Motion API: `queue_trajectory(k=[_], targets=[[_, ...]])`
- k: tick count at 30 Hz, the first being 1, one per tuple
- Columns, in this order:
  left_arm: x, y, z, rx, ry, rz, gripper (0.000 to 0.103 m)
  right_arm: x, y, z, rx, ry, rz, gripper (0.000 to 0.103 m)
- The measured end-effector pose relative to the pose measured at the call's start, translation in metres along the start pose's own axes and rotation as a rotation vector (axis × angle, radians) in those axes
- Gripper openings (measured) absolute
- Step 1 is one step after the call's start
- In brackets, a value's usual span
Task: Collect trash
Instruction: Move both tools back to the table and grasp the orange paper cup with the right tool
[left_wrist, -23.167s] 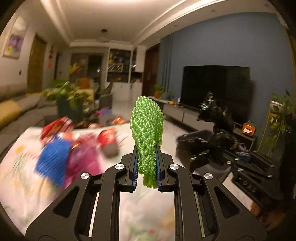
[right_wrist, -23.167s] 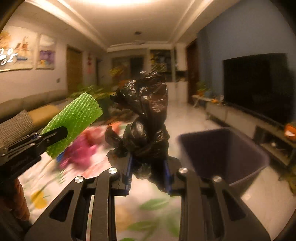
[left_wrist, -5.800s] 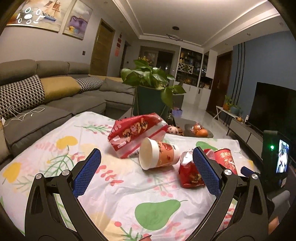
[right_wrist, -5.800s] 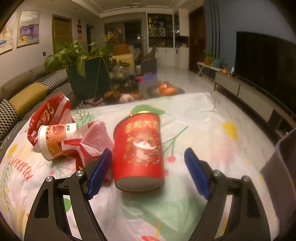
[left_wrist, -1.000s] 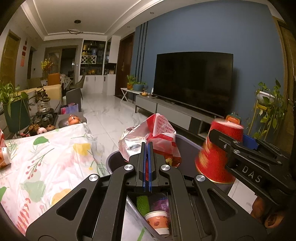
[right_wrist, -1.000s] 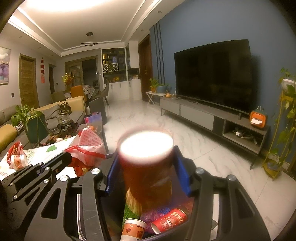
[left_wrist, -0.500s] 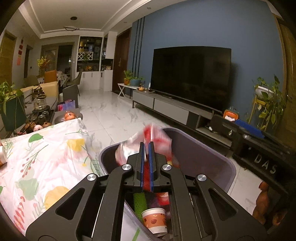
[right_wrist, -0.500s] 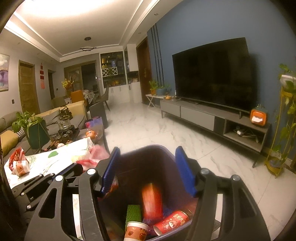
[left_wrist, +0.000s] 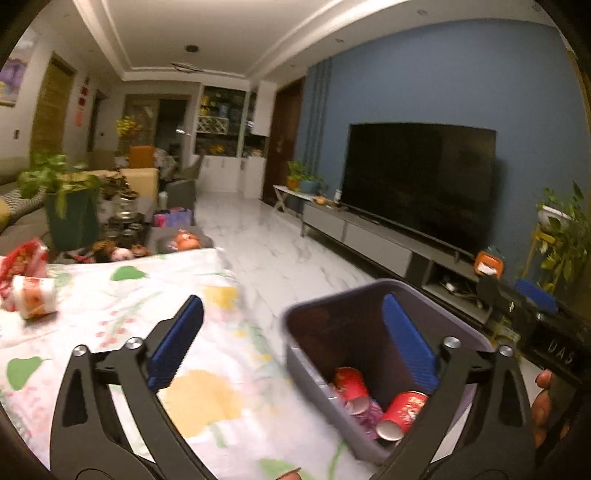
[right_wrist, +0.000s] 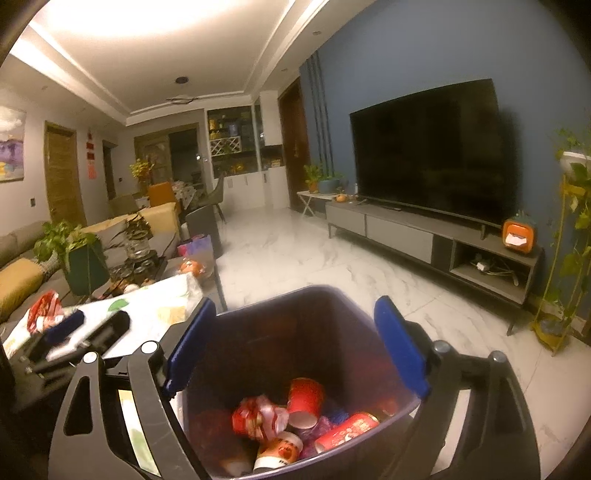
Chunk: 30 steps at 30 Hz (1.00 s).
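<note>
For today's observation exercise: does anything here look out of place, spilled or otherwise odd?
Yes. A paper cup lies tipped on its side beside a crumpled red wrapper on the floral cloth, while the other litter sits in the bin. No spill shows.

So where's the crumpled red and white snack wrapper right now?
In the right wrist view, the crumpled red and white snack wrapper lies inside the purple bin, left of a red cup.

Bin (right_wrist: 325, 295): smooth matt plastic, dark purple. Cups (right_wrist: 304, 400) inside: printed paper. Wrapper (right_wrist: 258, 413): crinkled glossy foil. Tablecloth (left_wrist: 207, 391): soft printed cloth. Floor (right_wrist: 332, 266): polished marble-look tile. Gripper pads (left_wrist: 175, 343): ribbed blue rubber.
</note>
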<state>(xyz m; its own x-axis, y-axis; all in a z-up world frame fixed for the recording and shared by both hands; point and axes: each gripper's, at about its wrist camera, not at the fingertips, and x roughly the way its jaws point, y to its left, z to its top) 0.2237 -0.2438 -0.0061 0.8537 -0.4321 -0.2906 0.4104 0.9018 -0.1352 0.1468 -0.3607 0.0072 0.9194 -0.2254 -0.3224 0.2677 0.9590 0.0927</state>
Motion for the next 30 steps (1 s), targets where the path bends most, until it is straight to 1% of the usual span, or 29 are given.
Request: queue_trajectory(k=[2, 4, 5, 8, 9, 10, 15, 21, 26, 30], targets=[[-0.011, 0.015, 0.001, -0.009, -0.011, 0.031, 0.098, 0.0, 0.012, -0.002, -0.022, 0.016, 0.025, 0.086], [-0.023, 0.034, 0.002, -0.017, -0.015, 0.084, 0.098, -0.001, 0.024, -0.006, -0.042, 0.026, 0.046, 0.087], [-0.027, 0.04, 0.003, -0.018, -0.017, 0.097, 0.098, -0.001, 0.028, -0.007, -0.053, 0.031, 0.058, 0.088], [-0.046, 0.074, 0.001, -0.02, -0.022, 0.191, 0.098, -0.001, 0.054, -0.012, -0.109, 0.049, 0.106, 0.09], [-0.052, 0.086, 0.0, -0.024, -0.023, 0.223, 0.098, -0.001, 0.061, -0.013, -0.119, 0.049, 0.116, 0.096], [-0.06, 0.099, -0.001, -0.028, -0.025, 0.254, 0.098, -0.002, 0.07, -0.014, -0.13, 0.043, 0.134, 0.098], [-0.089, 0.153, -0.007, -0.054, -0.031, 0.387, 0.098, -0.008, 0.112, -0.019, -0.161, 0.032, 0.211, 0.098], [-0.12, 0.205, -0.007, -0.088, -0.039, 0.492, 0.098, -0.004, 0.168, -0.02, -0.204, 0.044, 0.27, 0.098], [-0.141, 0.243, -0.004, -0.112, -0.054, 0.567, 0.098, 0.008, 0.218, -0.024, -0.231, 0.101, 0.344, 0.098], [-0.15, 0.275, -0.001, -0.121, -0.061, 0.624, 0.098, 0.019, 0.253, -0.028, -0.244, 0.135, 0.378, 0.098]])
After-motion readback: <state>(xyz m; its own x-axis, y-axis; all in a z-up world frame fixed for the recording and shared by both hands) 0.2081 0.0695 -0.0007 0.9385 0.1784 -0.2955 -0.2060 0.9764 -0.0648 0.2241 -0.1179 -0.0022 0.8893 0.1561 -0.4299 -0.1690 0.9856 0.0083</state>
